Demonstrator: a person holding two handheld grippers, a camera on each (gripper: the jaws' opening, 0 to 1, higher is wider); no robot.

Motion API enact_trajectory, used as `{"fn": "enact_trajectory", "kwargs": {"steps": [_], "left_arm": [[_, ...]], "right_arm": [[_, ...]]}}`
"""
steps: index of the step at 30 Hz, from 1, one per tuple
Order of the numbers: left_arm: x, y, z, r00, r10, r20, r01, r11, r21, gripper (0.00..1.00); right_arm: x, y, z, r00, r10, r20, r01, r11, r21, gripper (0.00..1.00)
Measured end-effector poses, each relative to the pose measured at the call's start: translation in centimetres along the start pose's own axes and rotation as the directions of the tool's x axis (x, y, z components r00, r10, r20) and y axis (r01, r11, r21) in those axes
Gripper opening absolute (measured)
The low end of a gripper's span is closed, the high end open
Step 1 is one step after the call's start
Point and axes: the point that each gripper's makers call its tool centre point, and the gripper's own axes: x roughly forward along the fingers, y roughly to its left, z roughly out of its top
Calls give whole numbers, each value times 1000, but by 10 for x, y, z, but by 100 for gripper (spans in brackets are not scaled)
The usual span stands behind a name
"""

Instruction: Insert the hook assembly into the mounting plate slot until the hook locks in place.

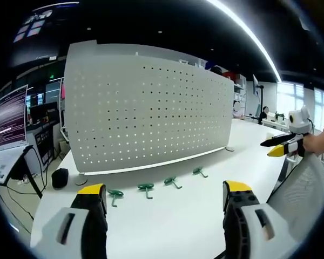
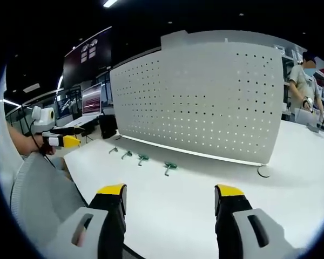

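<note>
- Clearly, nothing of the task is seen to be done: the pegboard (image 1: 146, 108) stands upright across the tabletop (image 1: 167, 226), and no hook is seen hung in its holes.
- The whole job is judged to be left: a hook must be picked up, carried to the pegboard and pushed in until it locks.
- Four green hooks (image 1: 146, 188) are laid in a row on the tabletop, just in front of the pegboard's lower edge and apart from one another.
- The left gripper (image 1: 164, 202) is held with its jaws wide apart and nothing between them; the hooks lie just beyond its tips, none touched.
- The right gripper (image 2: 170, 202) is likewise held spread and empty; in its view the hooks (image 2: 169, 167) lie ahead and to the left, near the pegboard (image 2: 205, 97), farther off than from the left gripper.
- The left gripper is judged the better placed for the first pick.
</note>
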Motion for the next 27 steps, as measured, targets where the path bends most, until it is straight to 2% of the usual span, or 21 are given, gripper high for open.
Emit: {"fn": "enact_trajectory", "kwargs": {"steps": [4,6,13,15,16,18,21,27], "left_arm": [[0,0,1,1000,-2,4,2,1000,-1,91],[-1,2,1,1000,13,0,-13,999,32,91],[-1,2,2,1000,15,0,-15,1000,20,90],[-1,1,3,1000,2,0,-2,1000,7,90],[0,-2,5,1000,-21,14,21,999,-27,90],[-1,0,2,1000,-14,0,14,1000,3,89],[0,-3,-4,999,-40,-23,40,999,-20,88],[3,-2,-1,998,-60,-31,60,998,-12,85]], "right_arm": [[0,0,2,1000,-3,5,3,1000,4,65],[0,0,1,1000,0,1,0,1000,-2,65],[0,0,3,1000,1,4,-1,1000,8,66],[1,1,2,1000,9,-5,-9,1000,-7,66],[1,2,3,1000,15,-1,-15,1000,-11,65],[1,3,4,1000,20,-3,-20,1000,-22,64],[1,4,3,1000,24,-9,-24,999,-21,67],[0,1,4,1000,27,-7,-27,999,-36,67]]}}
